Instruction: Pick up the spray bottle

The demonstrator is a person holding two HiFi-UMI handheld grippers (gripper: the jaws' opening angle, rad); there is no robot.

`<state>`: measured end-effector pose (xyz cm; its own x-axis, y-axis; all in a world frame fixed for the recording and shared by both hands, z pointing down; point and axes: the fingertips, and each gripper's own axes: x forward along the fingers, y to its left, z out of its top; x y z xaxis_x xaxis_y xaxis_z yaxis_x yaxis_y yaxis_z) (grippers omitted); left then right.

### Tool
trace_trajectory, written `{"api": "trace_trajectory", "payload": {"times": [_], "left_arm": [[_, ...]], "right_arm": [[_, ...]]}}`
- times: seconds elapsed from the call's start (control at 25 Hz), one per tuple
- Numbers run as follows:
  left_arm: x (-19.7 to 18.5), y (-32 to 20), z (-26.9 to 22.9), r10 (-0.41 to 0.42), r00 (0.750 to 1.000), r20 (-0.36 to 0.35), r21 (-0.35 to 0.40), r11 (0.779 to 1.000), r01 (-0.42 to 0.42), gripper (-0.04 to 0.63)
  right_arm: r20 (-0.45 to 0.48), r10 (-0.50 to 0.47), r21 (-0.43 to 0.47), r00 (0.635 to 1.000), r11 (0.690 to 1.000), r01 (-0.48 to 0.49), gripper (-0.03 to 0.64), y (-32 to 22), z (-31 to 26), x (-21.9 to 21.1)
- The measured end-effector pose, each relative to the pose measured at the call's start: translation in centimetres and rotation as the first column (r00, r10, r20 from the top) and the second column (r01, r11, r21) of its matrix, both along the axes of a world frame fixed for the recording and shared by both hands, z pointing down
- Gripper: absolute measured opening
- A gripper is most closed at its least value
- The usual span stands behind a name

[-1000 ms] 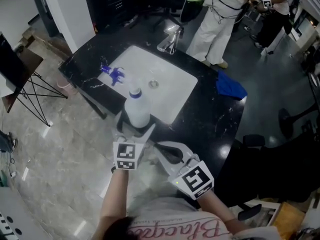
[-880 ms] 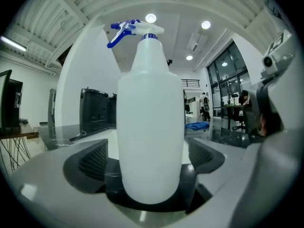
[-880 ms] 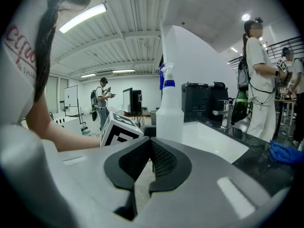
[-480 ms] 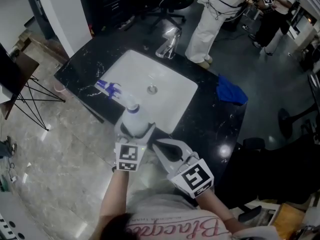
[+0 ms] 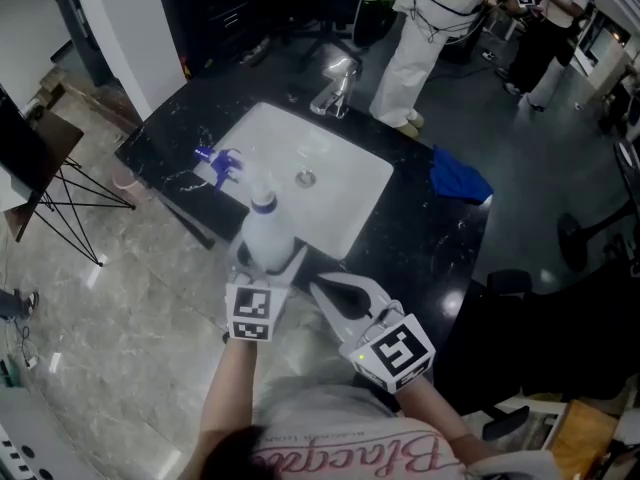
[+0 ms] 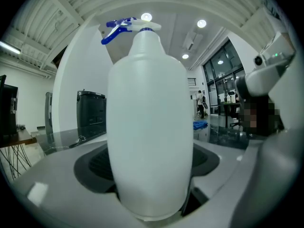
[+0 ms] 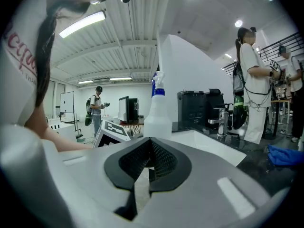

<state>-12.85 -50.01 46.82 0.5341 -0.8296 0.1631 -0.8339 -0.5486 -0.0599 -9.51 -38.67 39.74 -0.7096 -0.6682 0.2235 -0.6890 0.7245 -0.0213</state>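
The spray bottle [image 5: 265, 230] stands upright at the near rim of the white sink [image 5: 330, 158], set in the dark tabletop [image 5: 440, 238], the same spot it had a second ago. The left tool [image 5: 270, 255] has not shifted from around the bottle's lower body, but its jaws were spread wider before. They are closing, and in the left gripper view the dark pads sit against both sides of the white body. The bottle's blue trigger shows at the top of that view.

The right tool [image 5: 320, 288] hovers just to the right of the left one, near the tabletop's front edge. It has come up slightly since the earlier frame. Its jaws are pressed together at the tips with nothing between them.

A blue cloth [image 5: 460, 178] lies on the tabletop to the right of the sink, where it was before.
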Motion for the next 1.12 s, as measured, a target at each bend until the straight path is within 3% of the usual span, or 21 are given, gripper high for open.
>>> {"api": "trace_trajectory", "payload": {"times": [0.44,0.76,1.12], "left_arm": [[-0.2,4.0,-6.5,0.016,0.999,-0.050,0.133,0.991,-0.010,0.414],[-0.2,8.4,-9.3,0.029,0.998,-0.060,0.161,0.987,-0.019,0.414],[0.4,11.9,-10.3,0.029,0.998,-0.057,0.183,0.983,-0.019,0.414]], "right_arm": [[-0.005,0.040,0.084,0.999,0.996,-0.040,0.002,4.2,-2.2,0.8],[0.007,0.076,0.147,0.997,0.986,-0.076,0.002,6.4,-3.9,1.3],[-0.001,0.073,0.148,0.997,0.986,-0.072,0.002,9.1,-3.9,1.7]]}}
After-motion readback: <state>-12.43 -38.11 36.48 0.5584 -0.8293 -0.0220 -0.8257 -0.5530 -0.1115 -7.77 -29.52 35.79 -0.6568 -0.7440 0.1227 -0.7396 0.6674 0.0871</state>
